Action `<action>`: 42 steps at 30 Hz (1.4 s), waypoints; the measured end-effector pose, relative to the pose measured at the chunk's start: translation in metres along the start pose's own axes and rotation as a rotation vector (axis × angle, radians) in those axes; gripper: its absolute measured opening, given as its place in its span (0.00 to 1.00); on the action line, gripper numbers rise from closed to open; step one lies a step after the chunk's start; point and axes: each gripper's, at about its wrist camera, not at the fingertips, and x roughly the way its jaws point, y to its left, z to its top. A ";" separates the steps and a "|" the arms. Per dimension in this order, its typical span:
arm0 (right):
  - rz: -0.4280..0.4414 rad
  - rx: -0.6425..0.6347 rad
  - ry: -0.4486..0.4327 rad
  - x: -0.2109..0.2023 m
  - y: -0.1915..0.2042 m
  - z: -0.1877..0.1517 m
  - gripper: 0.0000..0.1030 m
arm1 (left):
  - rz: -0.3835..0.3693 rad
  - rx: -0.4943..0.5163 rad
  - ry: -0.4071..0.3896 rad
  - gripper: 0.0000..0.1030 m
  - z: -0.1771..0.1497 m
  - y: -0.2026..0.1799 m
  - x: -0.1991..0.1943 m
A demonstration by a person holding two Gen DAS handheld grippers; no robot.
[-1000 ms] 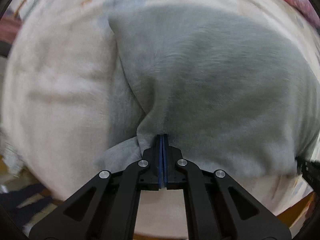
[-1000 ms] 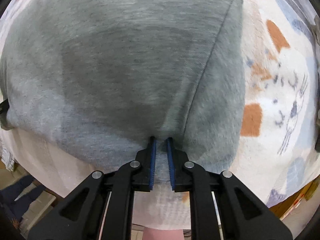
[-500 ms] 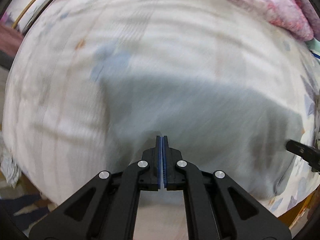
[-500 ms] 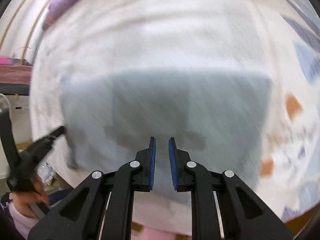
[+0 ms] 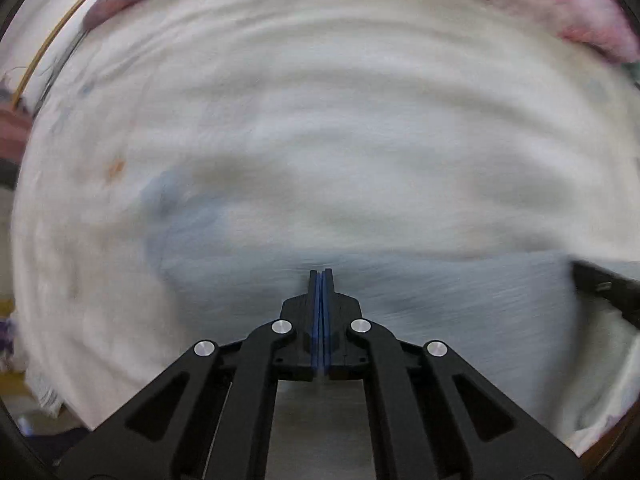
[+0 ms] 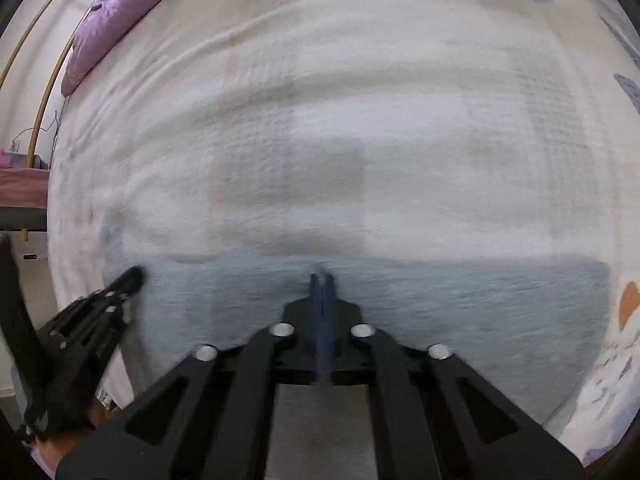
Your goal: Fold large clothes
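Observation:
A grey garment (image 5: pixel 460 292) lies as a wide band across the near part of a white bedspread (image 5: pixel 320 140); it also shows in the right wrist view (image 6: pixel 480 304). My left gripper (image 5: pixel 321 274) is shut, its tips at the garment's far edge; whether it pinches cloth is unclear. My right gripper (image 6: pixel 322 278) looks shut, blurred, at the same far edge. The left gripper also shows in the right wrist view (image 6: pixel 132 276) at the garment's left end. The right gripper's tip shows in the left wrist view (image 5: pixel 580 270). Both views are motion-blurred.
A purple pillow (image 6: pixel 116 12) lies at the far left of the bed. A pink quilt (image 5: pixel 560 12) lies at the far right. The bedspread has orange and blue prints (image 6: pixel 628 300) on the right. The bed's near edge runs just below the garment.
Both grippers have moved away from the garment's middle to its far edge, so more bedspread shows beyond. The right gripper's fingers, slightly apart before, now look closed.

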 end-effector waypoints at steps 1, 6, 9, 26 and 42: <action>0.024 0.002 0.006 0.011 -0.006 -0.005 0.00 | -0.055 -0.035 0.003 0.00 -0.003 0.010 0.012; 0.017 -0.007 0.014 -0.020 -0.011 -0.016 0.00 | -0.050 -0.050 -0.012 0.01 0.002 0.030 -0.011; -0.160 -0.009 -0.022 -0.040 -0.031 -0.033 0.00 | -0.055 -0.074 0.032 0.01 -0.009 0.051 0.009; -0.159 0.228 0.237 -0.043 -0.124 -0.120 0.45 | -0.463 -0.622 0.124 0.05 -0.116 0.118 0.005; -0.221 0.078 0.215 -0.023 -0.096 -0.110 0.46 | -0.076 -0.335 0.057 0.01 -0.110 0.091 -0.058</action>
